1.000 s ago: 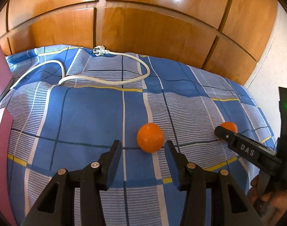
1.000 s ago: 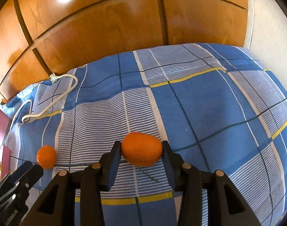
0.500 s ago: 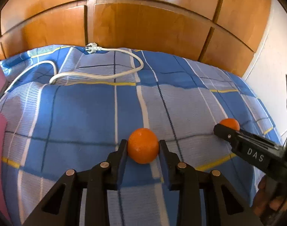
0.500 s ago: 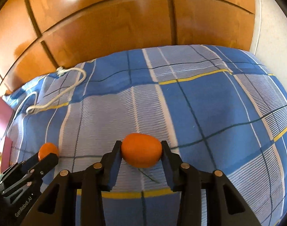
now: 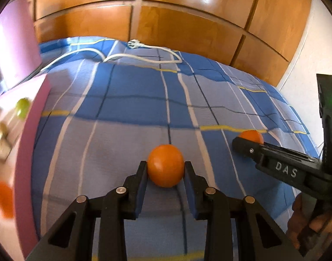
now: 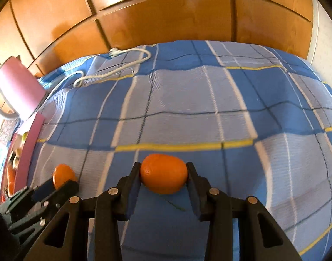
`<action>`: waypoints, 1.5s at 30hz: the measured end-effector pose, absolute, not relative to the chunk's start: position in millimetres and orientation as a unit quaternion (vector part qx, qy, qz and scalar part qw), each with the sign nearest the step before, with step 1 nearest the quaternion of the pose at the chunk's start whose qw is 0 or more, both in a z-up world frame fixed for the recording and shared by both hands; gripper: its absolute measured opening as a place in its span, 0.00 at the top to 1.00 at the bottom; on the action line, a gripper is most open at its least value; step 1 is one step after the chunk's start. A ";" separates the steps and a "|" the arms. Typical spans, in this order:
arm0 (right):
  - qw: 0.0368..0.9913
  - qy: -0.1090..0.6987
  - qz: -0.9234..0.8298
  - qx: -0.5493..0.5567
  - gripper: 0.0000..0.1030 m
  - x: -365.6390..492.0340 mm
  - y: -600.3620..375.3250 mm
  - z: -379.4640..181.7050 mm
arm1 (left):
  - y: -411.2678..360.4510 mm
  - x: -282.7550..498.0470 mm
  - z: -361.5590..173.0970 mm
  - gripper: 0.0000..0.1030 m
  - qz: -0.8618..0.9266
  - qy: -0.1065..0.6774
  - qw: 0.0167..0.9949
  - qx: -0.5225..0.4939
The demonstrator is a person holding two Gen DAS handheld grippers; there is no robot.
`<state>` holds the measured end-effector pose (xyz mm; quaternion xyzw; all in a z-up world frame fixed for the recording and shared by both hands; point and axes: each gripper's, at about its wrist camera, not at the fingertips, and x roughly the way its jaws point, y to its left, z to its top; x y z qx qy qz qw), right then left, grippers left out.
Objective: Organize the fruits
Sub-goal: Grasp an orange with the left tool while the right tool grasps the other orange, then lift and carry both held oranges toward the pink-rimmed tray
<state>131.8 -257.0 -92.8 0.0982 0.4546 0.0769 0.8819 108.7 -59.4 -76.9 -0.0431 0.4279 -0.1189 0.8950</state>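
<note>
At the far left sits a pink box (image 5: 29,152) with its lid propped up behind it; blurred shapes inside look like a green fruit (image 5: 22,107) and an orange one (image 5: 1,198), so I judge it to be the place where the fruit is collected. To its right spreads the blue checked bed cover (image 5: 126,100), with a white cable (image 5: 144,61) looped near the wooden panelling at the back.

The step in hand, as I read it, is carrying both fruits over to the box. To do it well, each claw should keep an even squeeze, firm enough that the round skin does not slip out forward, gentle enough not to bruise. The left one should go in first so the two do not crowd at the box edge, and each should lower past the pink wall before letting go.

The left claw (image 5: 166,169) is clamped on a round orange (image 5: 165,165), gripped at its widest part, fingertips level with its middle, clear of the cover by my reading. Further right, the right claw (image 6: 163,174) is clamped on an oval orange (image 6: 163,173), held by its two long ends above the bed.
</note>
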 end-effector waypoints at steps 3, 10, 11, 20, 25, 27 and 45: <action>0.881 0.454 0.086 0.097 0.61 117.9 -249.1 -92.9 | -54.7 90.4 -79.0 0.69 -0.118 0.424 0.897 -0.037; 0.886 0.448 0.095 0.076 0.61 92.7 -230.9 -91.3 | -47.1 73.3 -80.7 0.69 -0.109 0.417 0.901 -0.038; 0.886 0.448 0.097 0.072 0.61 89.9 -229.1 -91.0 | -47.7 71.6 -80.9 0.69 -0.107 0.416 0.902 -0.033; 0.885 0.450 0.103 0.061 0.61 68.9 -224.2 -91.4 | -44.5 64.8 -81.2 0.69 -0.105 0.413 0.904 -0.031; 0.885 0.446 0.106 0.081 0.61 63.6 -228.8 -93.0 | -44.2 62.7 -81.1 0.69 -0.105 0.411 0.905 -0.031; 0.885 0.445 0.107 0.089 0.61 63.1 -230.9 -93.2 | -44.0 62.0 -81.3 0.69 -0.105 0.409 0.906 -0.029; 0.898 0.421 0.103 0.075 0.59 65.2 -229.1 -95.5 | -45.3 60.0 -82.0 0.67 -0.101 0.404 0.909 -0.022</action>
